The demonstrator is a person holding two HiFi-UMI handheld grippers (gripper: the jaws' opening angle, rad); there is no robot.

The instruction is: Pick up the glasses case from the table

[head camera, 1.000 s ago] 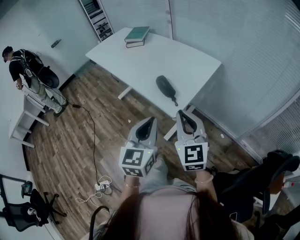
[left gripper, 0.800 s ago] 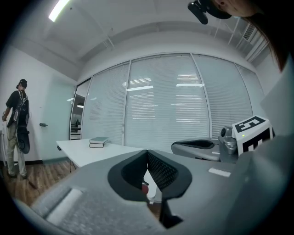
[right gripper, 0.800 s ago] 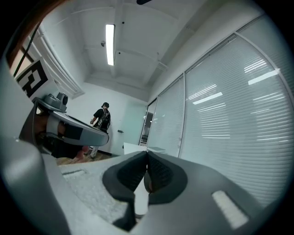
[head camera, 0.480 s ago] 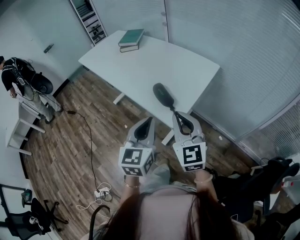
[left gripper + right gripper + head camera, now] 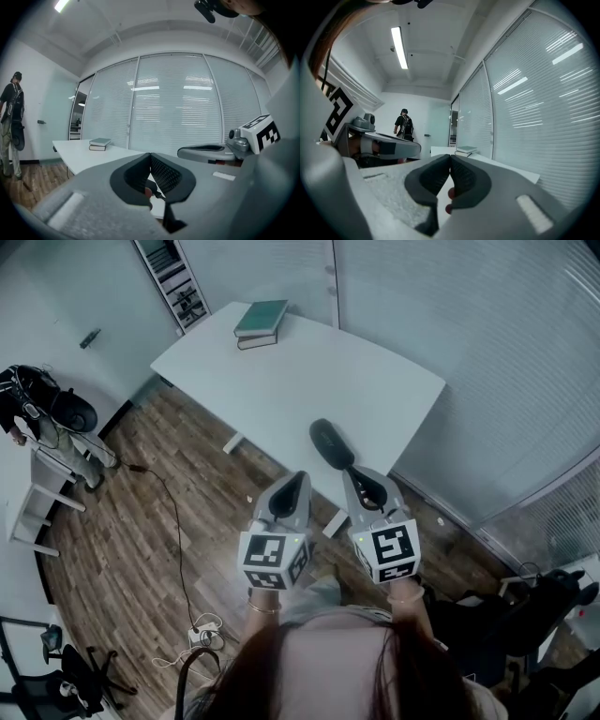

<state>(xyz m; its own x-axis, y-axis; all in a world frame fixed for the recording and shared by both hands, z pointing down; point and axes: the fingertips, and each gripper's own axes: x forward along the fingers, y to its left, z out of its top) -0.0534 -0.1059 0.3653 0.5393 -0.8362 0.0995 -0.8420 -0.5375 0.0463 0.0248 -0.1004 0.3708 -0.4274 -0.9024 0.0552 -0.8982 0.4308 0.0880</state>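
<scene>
Approach stage of the pick, seen from the head view and both gripper views. The glasses case [image 5: 329, 441], a dark, rounded oblong with a thin strap or cord trailing from its near end, lies on the white table [image 5: 281, 381] close to the edge nearest the person and well apart from the stacked books [image 5: 260, 319] at the far corner. The right gripper [image 5: 350, 475] points roughly along the case's length with its tips just short of the trailing end. The left gripper [image 5: 299, 480] hangs beside it over the wooden floor [image 5: 141, 540], off the table edge. In each gripper's own view the jaws are pressed together tip to tip with nothing between them (left gripper [image 5: 150, 154], right gripper [image 5: 450, 156]), so neither is ready to take hold. Judged from this layout, the right gripper is the better placed of the two. It should spread its jaws fully before it reaches the case, dip its nose toward the tabletop, and turn so that the pads close across the narrow width near the middle, not on the tapered end or the strap. The shell looks smooth and curved, so an off-centre pinch may squirt it sideways toward the table edge. A straight vertical lift after a firm closure seems safest. A person [image 5: 33, 409] stands far off at the left wall, clear of the work.
</scene>
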